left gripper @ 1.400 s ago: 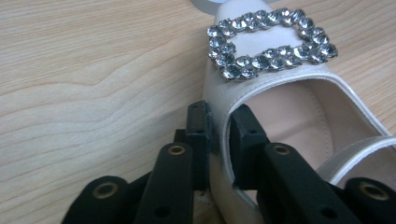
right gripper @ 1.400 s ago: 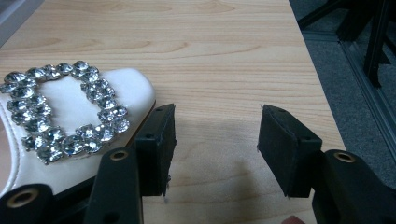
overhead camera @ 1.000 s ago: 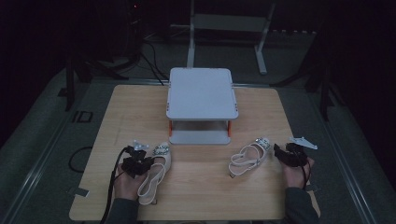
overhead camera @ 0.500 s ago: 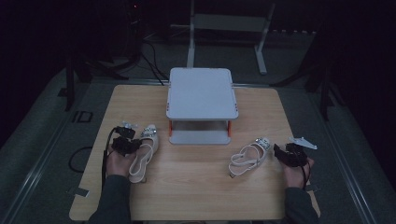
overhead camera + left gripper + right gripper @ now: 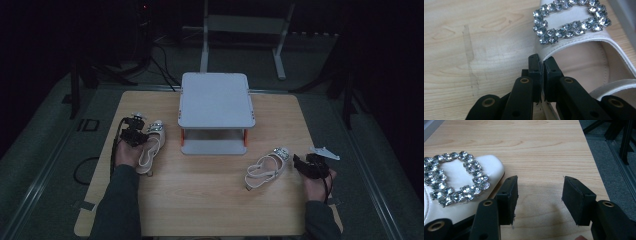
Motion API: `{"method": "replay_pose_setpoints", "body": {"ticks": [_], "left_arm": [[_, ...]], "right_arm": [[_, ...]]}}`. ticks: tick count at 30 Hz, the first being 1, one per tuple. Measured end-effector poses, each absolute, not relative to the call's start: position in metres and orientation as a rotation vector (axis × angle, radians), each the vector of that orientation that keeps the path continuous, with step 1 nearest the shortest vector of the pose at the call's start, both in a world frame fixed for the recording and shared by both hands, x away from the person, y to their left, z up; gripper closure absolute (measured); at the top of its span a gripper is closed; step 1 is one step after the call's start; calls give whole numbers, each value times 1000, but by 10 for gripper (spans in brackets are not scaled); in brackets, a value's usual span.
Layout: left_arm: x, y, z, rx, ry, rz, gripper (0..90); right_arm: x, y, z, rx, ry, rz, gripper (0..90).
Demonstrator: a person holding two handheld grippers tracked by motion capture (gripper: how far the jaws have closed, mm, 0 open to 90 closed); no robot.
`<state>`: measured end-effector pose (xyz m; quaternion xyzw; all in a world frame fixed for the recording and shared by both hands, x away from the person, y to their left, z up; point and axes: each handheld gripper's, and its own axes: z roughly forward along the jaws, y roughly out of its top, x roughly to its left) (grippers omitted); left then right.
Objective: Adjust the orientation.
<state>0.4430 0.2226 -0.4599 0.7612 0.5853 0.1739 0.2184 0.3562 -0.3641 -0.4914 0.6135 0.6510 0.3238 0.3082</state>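
Wooden table (image 5: 210,200) with grey two-tier stand (image 5: 215,100), left gripper (image 5: 541,72) pinching left sandal's (image 5: 579,62) edge, close-up revealing jewelled buckle (image 5: 571,21), right gripper (image 5: 539,200) gaping beside right sandal (image 5: 456,185).

— Where does everything sit?

— I see the light wooden table (image 5: 210,200) with a grey two-tier plastic rack (image 5: 215,100) standing at its middle, toward the far edge. Left of the rack lies the cream sandal with a rhinestone buckle (image 5: 150,145), my left gripper (image 5: 134,136) clamped on its side edge.

— And the right side?

— A second cream rhinestone sandal (image 5: 266,169) lies nearer me, right of the rack's front. My right gripper (image 5: 306,165) sits just beside its toe, jaws apart over bare wood.
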Motion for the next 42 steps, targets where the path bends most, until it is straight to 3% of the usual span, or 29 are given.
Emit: {"method": "replay_pose_setpoints", "body": {"ticks": [6,13,24,37,42], "left_arm": [[441,223,-461,2052,1617,446,770],[427,227,-436,1942,1550,444,635],[397,217,-410,1940,1483,499,595],[402,210,-433,1998,1676,444,482],[407,211,-444,2038,1753,443,499]], "right_arm": [[357,-363,-492,1617,1730,851,462],[357,-363,-492,1621,1732,851,462],[356,-363,-492,1617,1732,852,460],[357,-362,-492,1617,1737,845,459],[357,-363,-492,1618,1732,851,459]]}}
